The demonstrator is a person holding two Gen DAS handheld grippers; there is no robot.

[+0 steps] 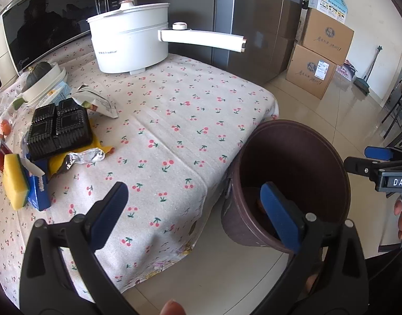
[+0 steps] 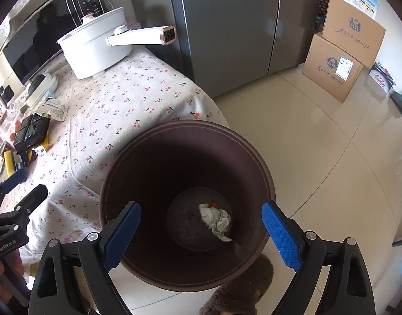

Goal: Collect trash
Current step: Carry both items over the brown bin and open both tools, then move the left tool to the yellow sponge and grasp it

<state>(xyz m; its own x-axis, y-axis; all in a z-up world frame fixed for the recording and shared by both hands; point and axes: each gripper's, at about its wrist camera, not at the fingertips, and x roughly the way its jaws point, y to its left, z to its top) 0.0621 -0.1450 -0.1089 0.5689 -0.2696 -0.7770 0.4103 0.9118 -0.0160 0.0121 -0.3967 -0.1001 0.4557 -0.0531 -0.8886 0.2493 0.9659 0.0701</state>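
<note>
Both my tongs stood spread and empty: the right gripper (image 2: 201,232) above the brown bin (image 2: 264,173), where a crumpled tissue (image 2: 217,221) lay, the left gripper (image 1: 195,215) over the table edge. The remaining trash, a crumpled foil wrapper (image 1: 82,157) and a torn packet (image 1: 97,102), lay on the cherry-print cloth (image 1: 174,120) by a black tray (image 1: 59,128). I judged the foil light, crushable and slippery, best pinched across its bunched middle.

The left wrist view looks down across the cherry-print tablecloth (image 1: 174,131) toward the refrigerator. The right wrist view hangs close above the brown bin (image 2: 266,183). Both share bin, tablecloth and white pot (image 1: 132,42).
</note>
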